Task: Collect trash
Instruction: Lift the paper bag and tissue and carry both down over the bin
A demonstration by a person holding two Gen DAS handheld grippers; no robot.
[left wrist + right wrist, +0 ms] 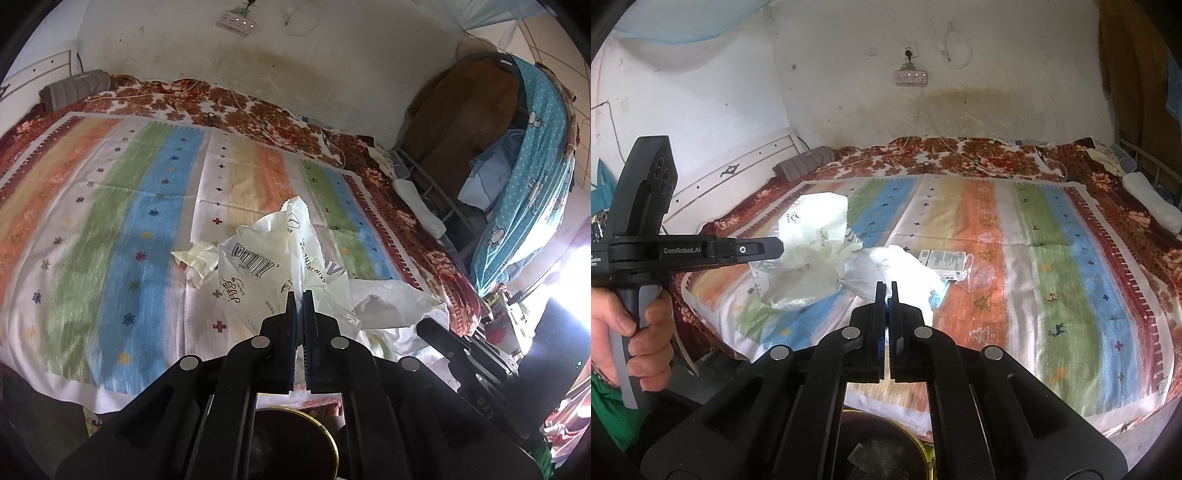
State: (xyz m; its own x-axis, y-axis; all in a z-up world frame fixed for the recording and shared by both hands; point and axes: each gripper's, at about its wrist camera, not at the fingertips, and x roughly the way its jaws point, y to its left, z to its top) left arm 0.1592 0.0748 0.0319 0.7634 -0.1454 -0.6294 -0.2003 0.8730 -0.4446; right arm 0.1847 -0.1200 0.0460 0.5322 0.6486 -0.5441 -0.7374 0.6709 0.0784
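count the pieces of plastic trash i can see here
3: a printed wrapper in the left tongs, a white bag in the right tongs, a clear labelled packet on the bed. More may be hidden underneath.

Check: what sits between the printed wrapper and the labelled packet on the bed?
A crumpled white bag, pinched in the right tool; the right wrist view shows it.

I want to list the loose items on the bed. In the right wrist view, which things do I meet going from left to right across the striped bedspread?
Left gripper shut on the printed plastic wrapper → crumpled white bag in the right gripper → flat labelled packet → clear plastic scrap.
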